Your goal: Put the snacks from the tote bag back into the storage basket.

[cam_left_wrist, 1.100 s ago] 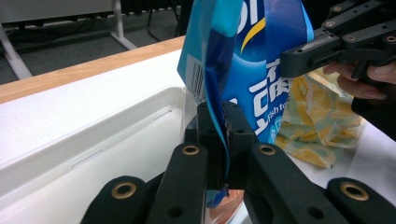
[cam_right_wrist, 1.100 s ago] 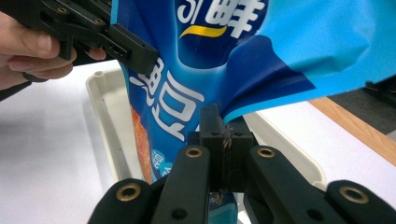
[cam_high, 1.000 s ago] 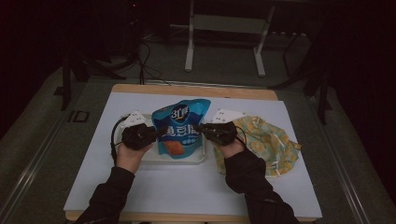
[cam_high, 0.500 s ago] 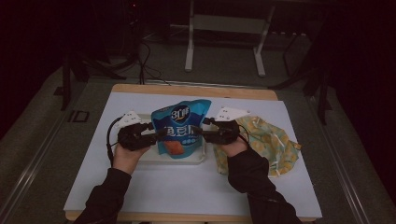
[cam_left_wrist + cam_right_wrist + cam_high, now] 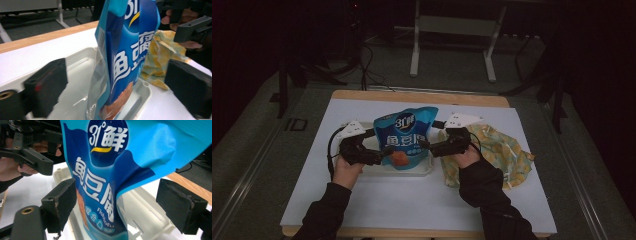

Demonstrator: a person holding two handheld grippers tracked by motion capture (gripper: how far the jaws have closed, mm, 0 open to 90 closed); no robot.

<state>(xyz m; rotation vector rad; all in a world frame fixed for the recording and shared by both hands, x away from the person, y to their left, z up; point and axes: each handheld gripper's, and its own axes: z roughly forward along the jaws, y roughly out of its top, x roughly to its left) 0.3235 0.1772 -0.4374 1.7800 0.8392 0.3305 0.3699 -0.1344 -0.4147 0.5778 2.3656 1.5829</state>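
A blue snack pouch [image 5: 404, 137] stands upright in a white tray [image 5: 412, 171] at the middle of the table. My left gripper [image 5: 384, 152] is at its left edge and my right gripper [image 5: 424, 145] at its right edge. The jaws of both have just been opening. In the left gripper view the pouch [image 5: 125, 57] stands between the wide-apart pads of the left gripper [image 5: 117, 87], which do not touch it. In the right gripper view the pouch [image 5: 105, 170] stands free between the open jaws of the right gripper [image 5: 120, 203].
A crumpled yellow patterned bag [image 5: 499, 150] lies right of the tray, partly under the right hand. The white table cover [image 5: 412, 205] has bare room in front. A wooden table edge [image 5: 422, 97] runs along the far side. A metal stand [image 5: 452, 45] and cables are on the floor beyond.
Both grippers have let go of the pouch's side edges and their jaws now stand apart. The pouch stays upright in the tray. The hands have hardly moved.
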